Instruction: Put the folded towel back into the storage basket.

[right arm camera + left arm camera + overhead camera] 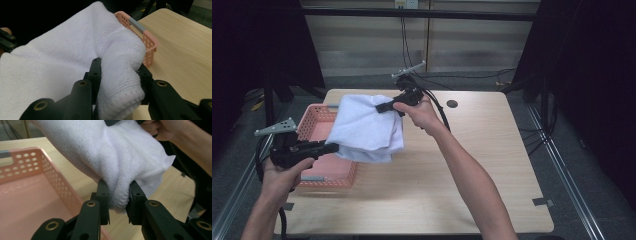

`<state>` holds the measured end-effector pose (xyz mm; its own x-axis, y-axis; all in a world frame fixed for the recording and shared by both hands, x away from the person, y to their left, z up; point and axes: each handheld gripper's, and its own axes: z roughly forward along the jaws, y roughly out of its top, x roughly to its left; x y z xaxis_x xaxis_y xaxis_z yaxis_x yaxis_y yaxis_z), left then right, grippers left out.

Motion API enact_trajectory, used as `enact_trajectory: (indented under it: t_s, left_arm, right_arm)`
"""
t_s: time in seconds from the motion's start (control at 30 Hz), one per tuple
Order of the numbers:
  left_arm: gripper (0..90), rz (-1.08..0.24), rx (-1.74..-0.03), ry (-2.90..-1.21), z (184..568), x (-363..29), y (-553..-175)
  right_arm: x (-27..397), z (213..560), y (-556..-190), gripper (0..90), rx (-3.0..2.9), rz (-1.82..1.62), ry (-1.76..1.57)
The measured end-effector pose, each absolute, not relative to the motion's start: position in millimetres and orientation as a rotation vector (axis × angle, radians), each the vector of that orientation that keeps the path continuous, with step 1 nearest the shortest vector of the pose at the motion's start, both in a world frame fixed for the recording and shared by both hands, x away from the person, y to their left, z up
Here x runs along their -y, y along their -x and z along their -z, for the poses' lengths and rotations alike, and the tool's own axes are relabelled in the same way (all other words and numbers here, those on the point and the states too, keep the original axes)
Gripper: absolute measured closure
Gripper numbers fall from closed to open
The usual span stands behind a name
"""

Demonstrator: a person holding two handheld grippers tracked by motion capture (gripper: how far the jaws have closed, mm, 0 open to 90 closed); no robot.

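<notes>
the white towel point(364, 127) is clamped between both grippers' fingers, left gripper point(332, 148) at 7 o'clock, right gripper point(381, 107) at 1 o'clock.

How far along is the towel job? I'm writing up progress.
Done: the white towel is folded over and clear of the table. In hand: the left gripper and right gripper each pinch a folded edge, holding it above the pink basket. Left, probably: lowering it in and letting go.
</notes>
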<state>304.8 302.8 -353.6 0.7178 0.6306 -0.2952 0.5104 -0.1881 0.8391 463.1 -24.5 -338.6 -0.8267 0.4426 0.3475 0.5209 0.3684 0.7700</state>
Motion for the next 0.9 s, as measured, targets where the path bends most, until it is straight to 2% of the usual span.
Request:
enact_trajectory:
  t_s: [0.5,0.9]
  left_arm:
    - [75.6,-0.189,-1.037,-1.743,360.5,-375.1,-303.0]
    - [75.8,-0.208,-1.200,-1.724,389.9,-419.9,-301.3]
  right_arm:
    - [-57.4,332.9,-485.8,66.1,2.543,1.407,0.844]
    - [-113.2,368.2,-486.3,66.4,2.516,1.371,0.932]
